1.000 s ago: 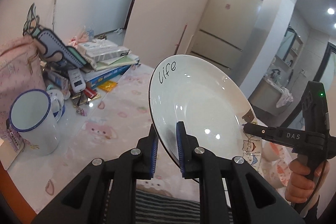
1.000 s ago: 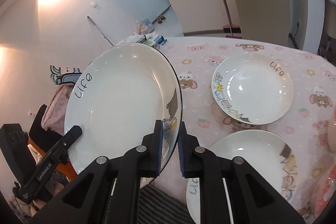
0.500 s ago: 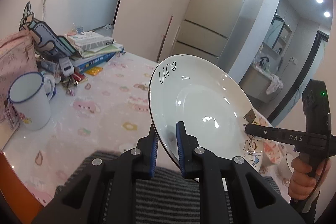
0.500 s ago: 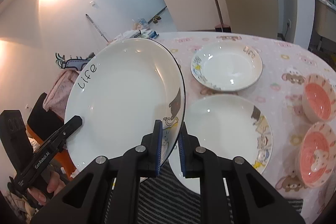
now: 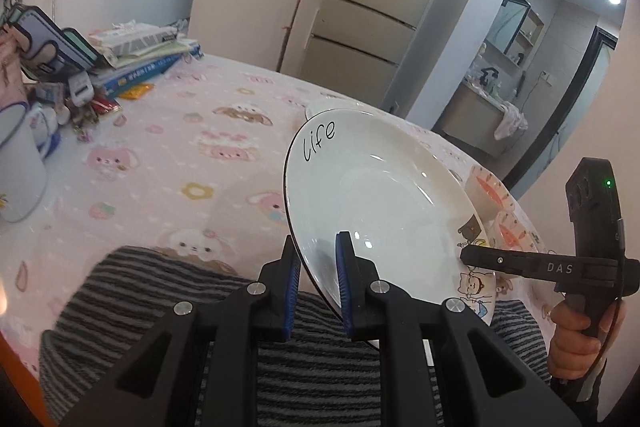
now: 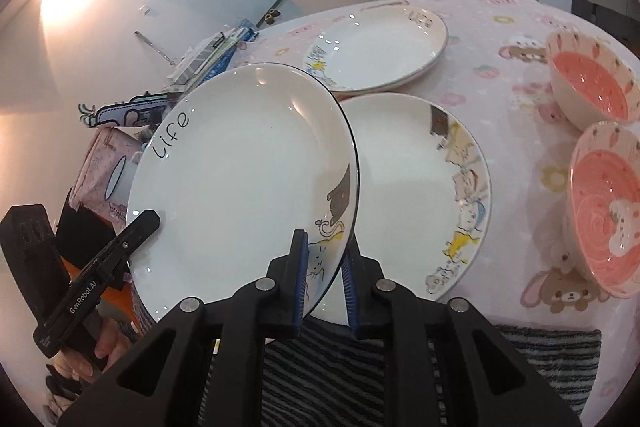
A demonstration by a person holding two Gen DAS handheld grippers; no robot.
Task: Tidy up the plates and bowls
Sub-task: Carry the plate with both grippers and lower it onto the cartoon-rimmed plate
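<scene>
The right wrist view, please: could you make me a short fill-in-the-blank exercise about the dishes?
1. The word on the held plate is ____.
2. The number of plates lying on the table is ____.
3. The inside colour of the two bowls is ____.

Missing words: life; two; pink

Bright indoor light, fisheye-warped edges, plate glare

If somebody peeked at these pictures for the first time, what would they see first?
The big white plate with "Life" on it, tilted in the air, pinched by the left claw and right claw. Behind lie two more plates, near and far, with two pink bowls at right.
</scene>
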